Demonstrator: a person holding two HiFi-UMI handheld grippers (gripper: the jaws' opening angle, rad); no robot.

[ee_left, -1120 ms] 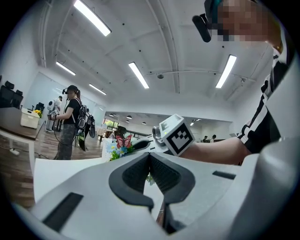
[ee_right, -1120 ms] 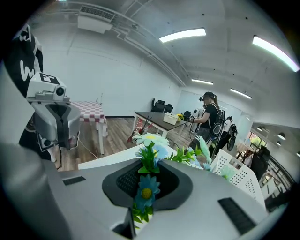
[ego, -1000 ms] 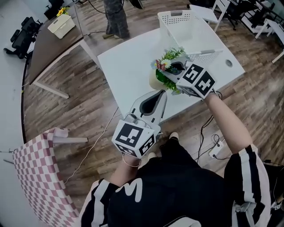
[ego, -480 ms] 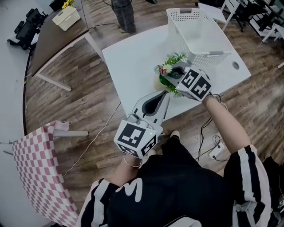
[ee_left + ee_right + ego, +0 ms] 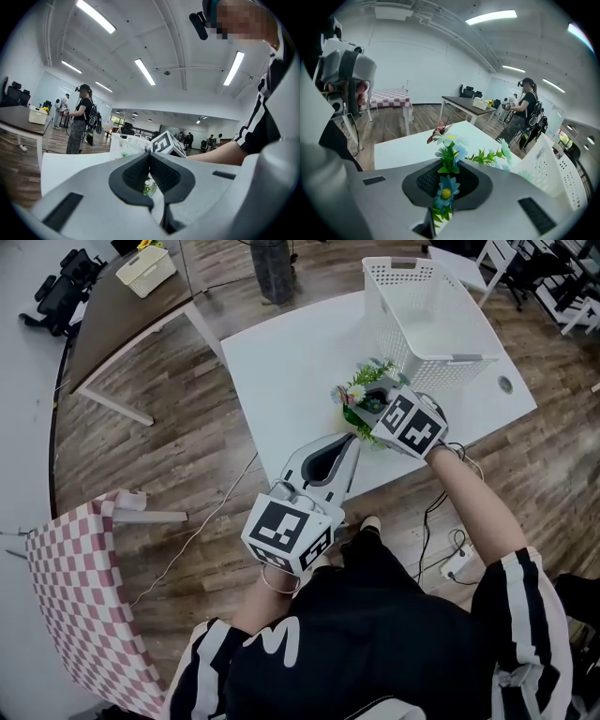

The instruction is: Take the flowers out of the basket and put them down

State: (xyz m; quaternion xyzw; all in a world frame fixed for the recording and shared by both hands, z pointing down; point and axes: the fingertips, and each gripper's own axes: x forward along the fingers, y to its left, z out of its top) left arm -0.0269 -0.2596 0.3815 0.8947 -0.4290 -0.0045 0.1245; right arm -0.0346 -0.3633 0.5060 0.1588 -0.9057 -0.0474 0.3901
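Observation:
A bunch of artificial flowers [image 5: 359,397] with green leaves and blue and white blooms hangs just above the white table [image 5: 281,371], close to the white basket [image 5: 424,320]. My right gripper [image 5: 372,397] is shut on it. In the right gripper view a blue flower [image 5: 446,191] and green stems [image 5: 448,161] sit clamped between the jaws of the right gripper [image 5: 449,165]. My left gripper [image 5: 351,440] is shut with nothing in it, at the table's near edge and pointing at the flowers. In the left gripper view the left gripper [image 5: 150,153] has its tips together, and a bit of the flowers [image 5: 149,187] shows behind them.
The basket [image 5: 555,173] stands at the table's far right corner. A brown desk [image 5: 112,324] with a cream box [image 5: 146,270] is at far left. A person [image 5: 272,268] stands beyond the table. A checkered cloth [image 5: 84,606] lies near left. Cables run over the wood floor.
My right gripper has sunk towards the table with the flowers still in its jaws. The left gripper has stayed in place.

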